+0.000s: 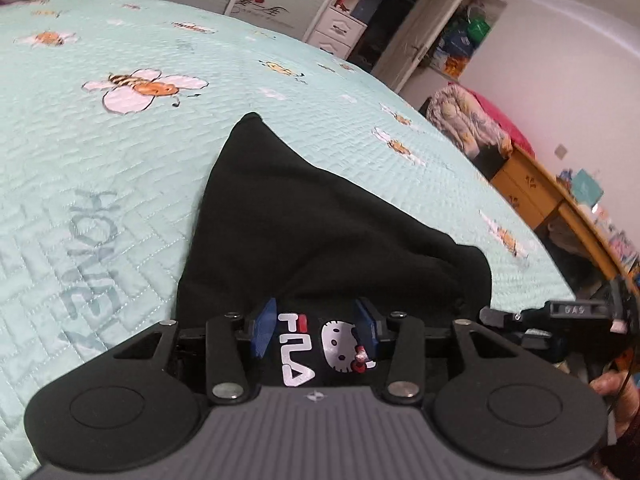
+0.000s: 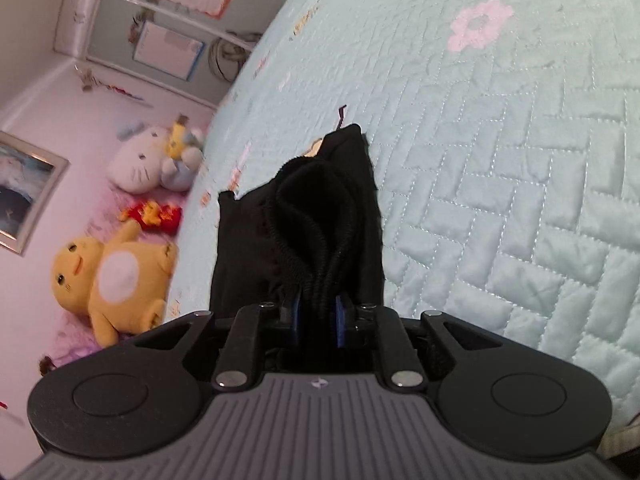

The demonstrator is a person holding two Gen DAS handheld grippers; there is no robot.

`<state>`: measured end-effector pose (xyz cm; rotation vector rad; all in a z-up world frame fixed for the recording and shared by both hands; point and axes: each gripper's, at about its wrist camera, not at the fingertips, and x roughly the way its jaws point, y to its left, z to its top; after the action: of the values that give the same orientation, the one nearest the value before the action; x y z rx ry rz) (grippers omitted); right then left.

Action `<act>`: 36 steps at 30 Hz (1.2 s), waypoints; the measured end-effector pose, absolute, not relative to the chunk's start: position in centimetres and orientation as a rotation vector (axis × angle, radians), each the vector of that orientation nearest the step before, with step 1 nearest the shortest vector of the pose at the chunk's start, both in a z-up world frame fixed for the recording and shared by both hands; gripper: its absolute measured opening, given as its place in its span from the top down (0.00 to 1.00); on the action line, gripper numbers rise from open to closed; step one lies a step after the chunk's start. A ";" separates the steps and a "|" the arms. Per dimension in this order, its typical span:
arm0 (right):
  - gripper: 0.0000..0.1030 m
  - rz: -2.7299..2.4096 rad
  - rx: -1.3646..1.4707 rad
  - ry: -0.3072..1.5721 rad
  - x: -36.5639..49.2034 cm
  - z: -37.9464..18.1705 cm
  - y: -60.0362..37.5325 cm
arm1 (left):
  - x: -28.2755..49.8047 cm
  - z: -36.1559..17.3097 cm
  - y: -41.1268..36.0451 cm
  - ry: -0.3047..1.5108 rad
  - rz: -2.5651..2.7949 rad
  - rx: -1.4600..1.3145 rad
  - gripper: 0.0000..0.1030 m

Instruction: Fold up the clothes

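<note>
The black garment (image 1: 304, 232) lies on the bed (image 1: 120, 168), over its pale green quilt, and both tongs have it. In the left wrist view it runs from the bottom centre of the frame up to a point at upper centre, so its long axis goes straight away from the left tongs (image 1: 316, 330). Those tongs stand about half open around the printed part, with a white logo and a cat face between the blue pads (image 1: 266, 326); whether the pads press the cloth I cannot tell. In the right wrist view the right tongs (image 2: 318, 318) are nearly closed on a bunched ribbed band of the same garment (image 2: 320, 216), which rises to the frame's centre. The right hand looks the better placed to lead a fold. The garment's near edge is hidden under both tools, and its full outline is cut off.
</note>
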<state>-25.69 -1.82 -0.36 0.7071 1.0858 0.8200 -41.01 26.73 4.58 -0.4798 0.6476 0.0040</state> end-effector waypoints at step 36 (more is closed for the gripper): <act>0.65 1.071 0.722 0.961 -24.2 5.3 2.7 | -40.9 6.3 17.8 0.571 -0.229 -0.124 0.51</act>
<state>-24.19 2.72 5.32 0.7222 0.9614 1.0705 -40.89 17.84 6.25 -0.1241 0.5707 -0.2286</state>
